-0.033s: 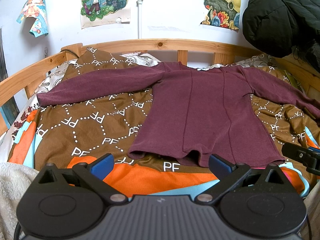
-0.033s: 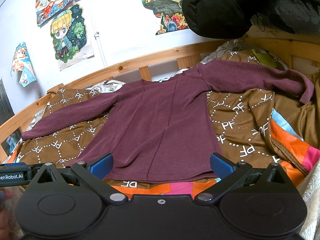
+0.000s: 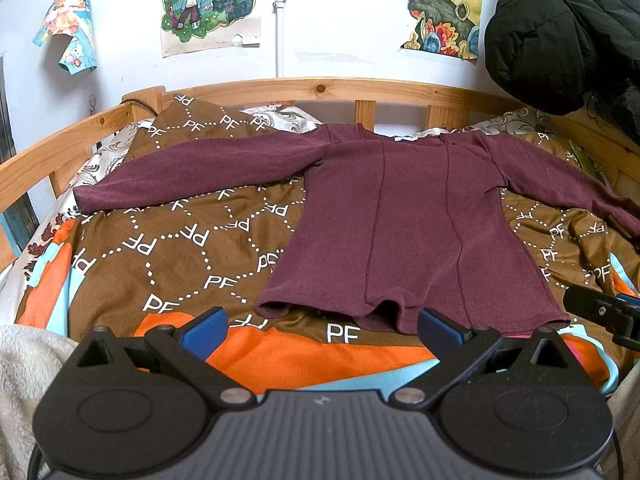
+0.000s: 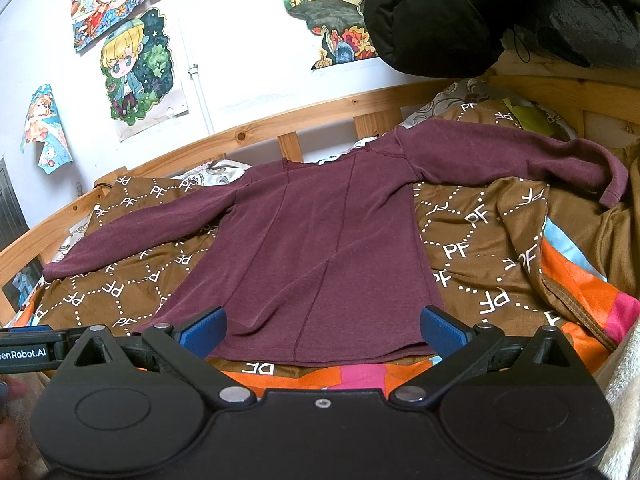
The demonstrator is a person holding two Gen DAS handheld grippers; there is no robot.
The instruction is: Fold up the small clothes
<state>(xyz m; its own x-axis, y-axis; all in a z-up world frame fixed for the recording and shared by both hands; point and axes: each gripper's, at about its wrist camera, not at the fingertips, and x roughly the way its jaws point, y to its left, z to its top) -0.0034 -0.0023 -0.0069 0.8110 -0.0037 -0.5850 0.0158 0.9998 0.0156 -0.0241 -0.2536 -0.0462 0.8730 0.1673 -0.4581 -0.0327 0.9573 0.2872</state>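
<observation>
just one maroon top (image 3: 404,216) flat on blanket (image 3: 192,240); left gripper (image 3: 322,326), right gripper (image 4: 322,326) both wide, empty.

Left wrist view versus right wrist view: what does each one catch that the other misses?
Only the left wrist view shows the cream fleece blanket at the near left corner and the right gripper's black body at its right edge.

Only the right wrist view shows the maroon long-sleeved top's right cuff curled over, a yellow-green item by the rail, and a fingertip at its left edge.

Both show the top spread flat on the brown PF-print cover, the wooden bed rail, the black jacket, and open blue-padded jaws.
</observation>
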